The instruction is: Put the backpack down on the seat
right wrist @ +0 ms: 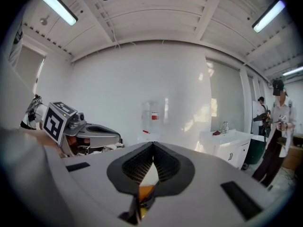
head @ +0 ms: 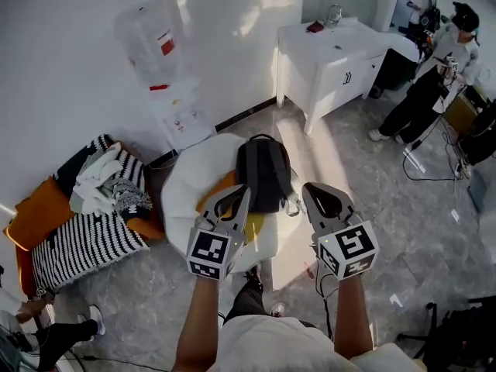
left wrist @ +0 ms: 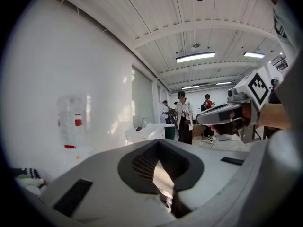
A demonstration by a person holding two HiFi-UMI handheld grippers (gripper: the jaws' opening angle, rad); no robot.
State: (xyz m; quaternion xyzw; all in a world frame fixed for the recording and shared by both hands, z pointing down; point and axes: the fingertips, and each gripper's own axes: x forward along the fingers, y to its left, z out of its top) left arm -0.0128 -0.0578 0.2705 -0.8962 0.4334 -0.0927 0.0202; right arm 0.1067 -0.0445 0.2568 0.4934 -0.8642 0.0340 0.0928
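A black backpack [head: 263,173] lies on the white round seat [head: 190,173], partly over an orange-yellow cushion [head: 219,189]. Neither gripper touches it. My left gripper [head: 243,193] hovers over the seat's near edge, just left of the backpack, shut and empty. My right gripper [head: 311,190] is level with it to the backpack's right, also shut with nothing in it. In the left gripper view the shut jaws [left wrist: 158,144] point into the room, with the right gripper [left wrist: 204,119] beside them. The right gripper view shows its shut jaws [right wrist: 152,146] and the left gripper [right wrist: 115,137].
A water dispenser [head: 159,60] stands at the wall behind the seat. A white sink cabinet [head: 333,53] is at the back right, with people [head: 434,76] and floor cables beyond. A couch with a striped blanket [head: 85,235] is on the left. A dark bag [head: 465,339] lies at the bottom right.
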